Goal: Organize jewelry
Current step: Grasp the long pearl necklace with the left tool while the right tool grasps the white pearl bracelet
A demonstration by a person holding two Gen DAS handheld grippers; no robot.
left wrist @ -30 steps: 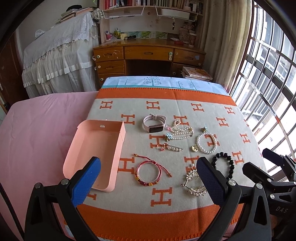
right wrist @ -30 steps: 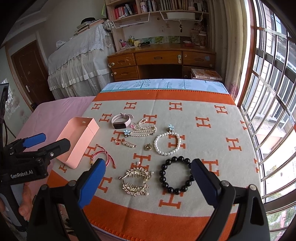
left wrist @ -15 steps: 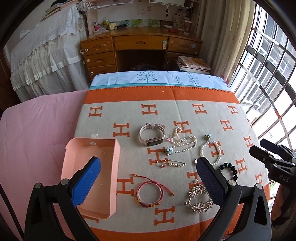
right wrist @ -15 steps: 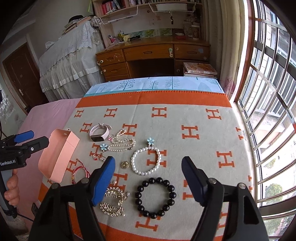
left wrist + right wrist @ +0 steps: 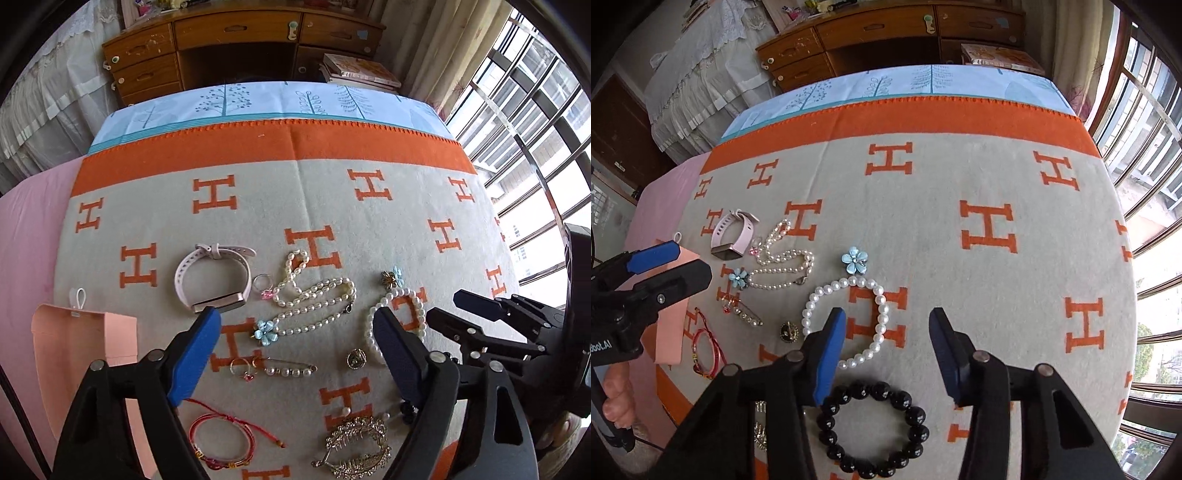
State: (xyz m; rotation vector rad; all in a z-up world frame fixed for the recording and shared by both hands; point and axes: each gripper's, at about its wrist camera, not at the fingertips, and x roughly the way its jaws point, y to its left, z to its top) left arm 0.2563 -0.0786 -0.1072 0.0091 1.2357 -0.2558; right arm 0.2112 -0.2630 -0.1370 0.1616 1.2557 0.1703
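Observation:
Jewelry lies on an orange-and-grey H-pattern blanket (image 5: 295,206). In the left wrist view I see a pink watch (image 5: 210,277), a pearl necklace with a blue flower (image 5: 314,302), a pearl bracelet (image 5: 373,332), a pearl pin (image 5: 284,369), a red cord bracelet (image 5: 221,443) and a gold hair clip (image 5: 354,450). A pink box (image 5: 81,347) lies open at the left. My left gripper (image 5: 295,354) is open above the necklace and pin. My right gripper (image 5: 886,350) is open above the pearl bracelet (image 5: 846,321) and a black bead bracelet (image 5: 871,428).
A small gold brooch (image 5: 356,359) and a ring (image 5: 263,284) lie among the pieces. A pink sheet (image 5: 26,240) covers the bed to the left. A wooden desk (image 5: 240,37) stands beyond, and a barred window (image 5: 535,110) is on the right.
Both grippers have moved forward and down toward the jewelry, which now looks much larger. Both stay open. No piece has moved.

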